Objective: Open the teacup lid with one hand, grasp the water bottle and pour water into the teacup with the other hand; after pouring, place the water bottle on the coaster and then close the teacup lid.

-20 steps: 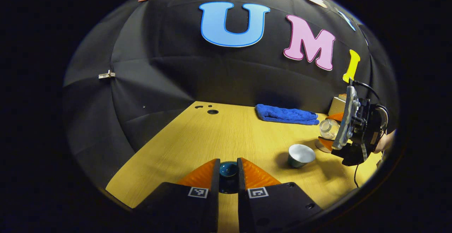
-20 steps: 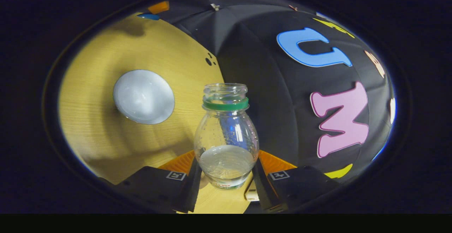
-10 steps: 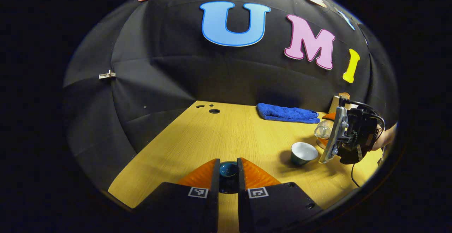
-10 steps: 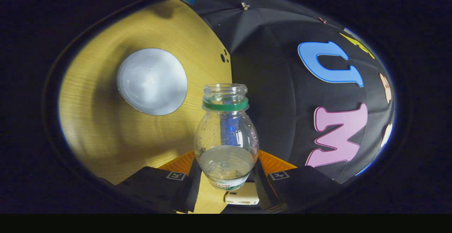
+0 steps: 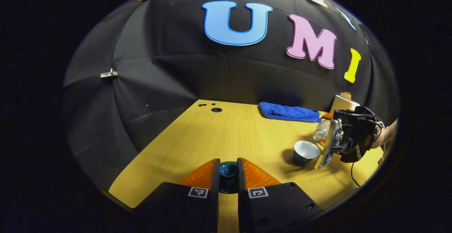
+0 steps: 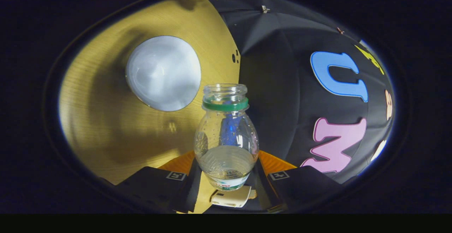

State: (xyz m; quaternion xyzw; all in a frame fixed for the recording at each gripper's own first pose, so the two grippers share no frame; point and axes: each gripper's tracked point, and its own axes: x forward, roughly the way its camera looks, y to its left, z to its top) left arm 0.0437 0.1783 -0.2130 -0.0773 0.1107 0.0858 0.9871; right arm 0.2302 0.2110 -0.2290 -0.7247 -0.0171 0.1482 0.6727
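The right hand-held gripper [image 6: 226, 176] is clamped on the belly of the clear plastic water bottle with a green neck ring [image 6: 226, 137], both fingers pressing its sides, and the bottle is tipped well over, its long axis running straight out along the fingers toward its open mouth. In the right gripper view the open teal ceramic teacup with a pale inside [image 6: 163, 73] lies at about eleven o'clock from that mouth, near it but not yet under it, so the pour hinges on bringing the mouth across to the cup's rim. The water sits low in the bottle, away from the neck, and I judge that more tilt is needed before anything runs. In the left gripper view the same cup [image 5: 305, 151] stands on the pale wooden worktop [image 5: 226, 137] at three o'clock, with the bottle's mouth just above and beside it. The left hand-held gripper [image 5: 228, 171] is closed on the small round dark teal teacup lid [image 5: 228, 169], held well apart from the cup, at about nine o'clock from it. The right gripper is clearly the nearer one.
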